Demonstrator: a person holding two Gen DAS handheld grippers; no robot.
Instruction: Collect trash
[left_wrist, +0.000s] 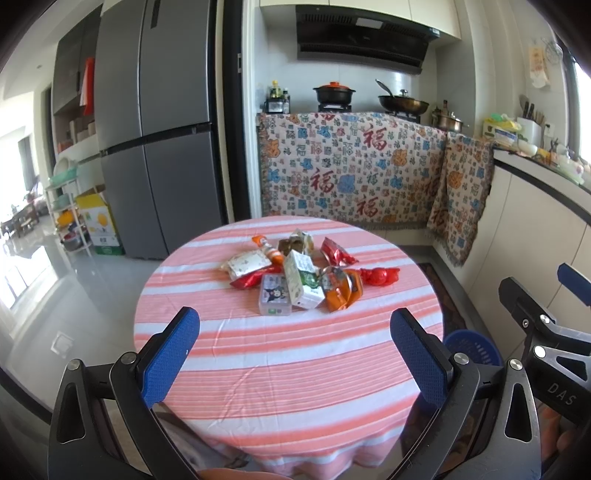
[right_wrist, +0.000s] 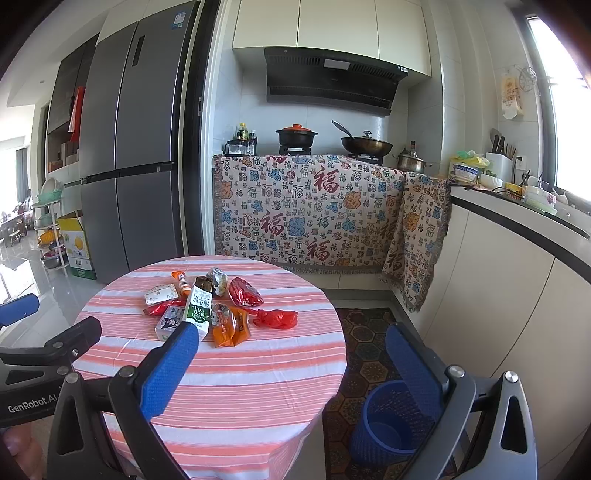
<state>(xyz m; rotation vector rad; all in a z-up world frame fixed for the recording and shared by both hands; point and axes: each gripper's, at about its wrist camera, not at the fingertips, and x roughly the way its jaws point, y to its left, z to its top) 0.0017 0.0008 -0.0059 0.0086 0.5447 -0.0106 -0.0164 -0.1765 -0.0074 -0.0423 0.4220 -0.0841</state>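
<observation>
Both my left gripper (left_wrist: 295, 350) and right gripper (right_wrist: 291, 365) hang released, short of the trash (left_wrist: 295, 273) heaped mid-table (left_wrist: 280, 387). Bin (right_wrist: 384, 424) sits floor-low at right; slippery wrappers may drop beside it.

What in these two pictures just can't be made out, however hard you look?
- Blue basket: in the left wrist view the table edge and a gripper finger hide most of it; in the right wrist view a finger covers its right side.
- Trash pile: overlapping wrappers hide what lies underneath.
- Milk carton: its lower end sits behind the right gripper finger.
- Small print on wrappers: too small in both views.
</observation>
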